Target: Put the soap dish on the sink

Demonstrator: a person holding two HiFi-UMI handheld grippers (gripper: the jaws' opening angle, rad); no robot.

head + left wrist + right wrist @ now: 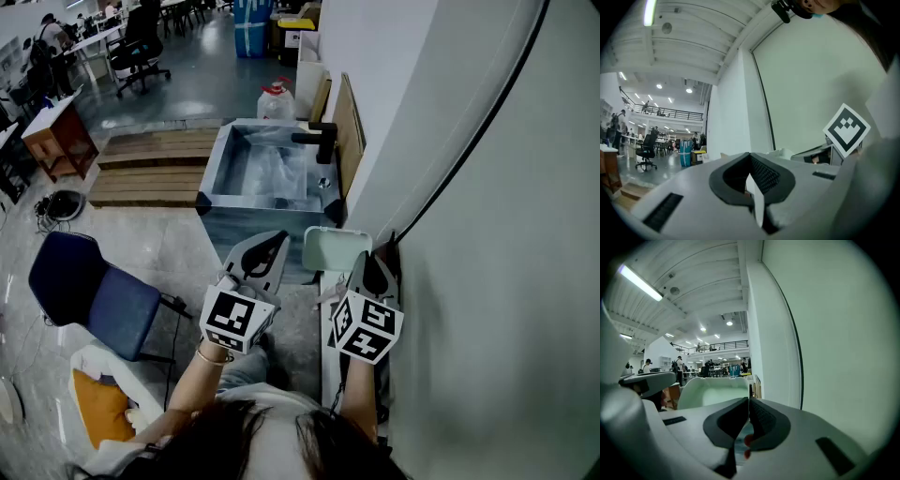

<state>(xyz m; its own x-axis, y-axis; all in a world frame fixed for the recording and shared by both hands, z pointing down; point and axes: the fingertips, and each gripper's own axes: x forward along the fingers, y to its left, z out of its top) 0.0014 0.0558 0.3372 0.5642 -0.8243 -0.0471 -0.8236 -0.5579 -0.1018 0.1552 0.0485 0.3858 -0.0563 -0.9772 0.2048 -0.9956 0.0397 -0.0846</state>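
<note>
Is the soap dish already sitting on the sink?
No, the soap dish is held up by the right gripper, short of the sink.

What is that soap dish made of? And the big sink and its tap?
The soap dish looks like plastic: pale, smooth and matte, with rounded moulded corners. The sink seems to be steel, since its grey walls shine and show reflections. Its tap is matte black, perhaps coated metal, though I can't be sure.
</note>
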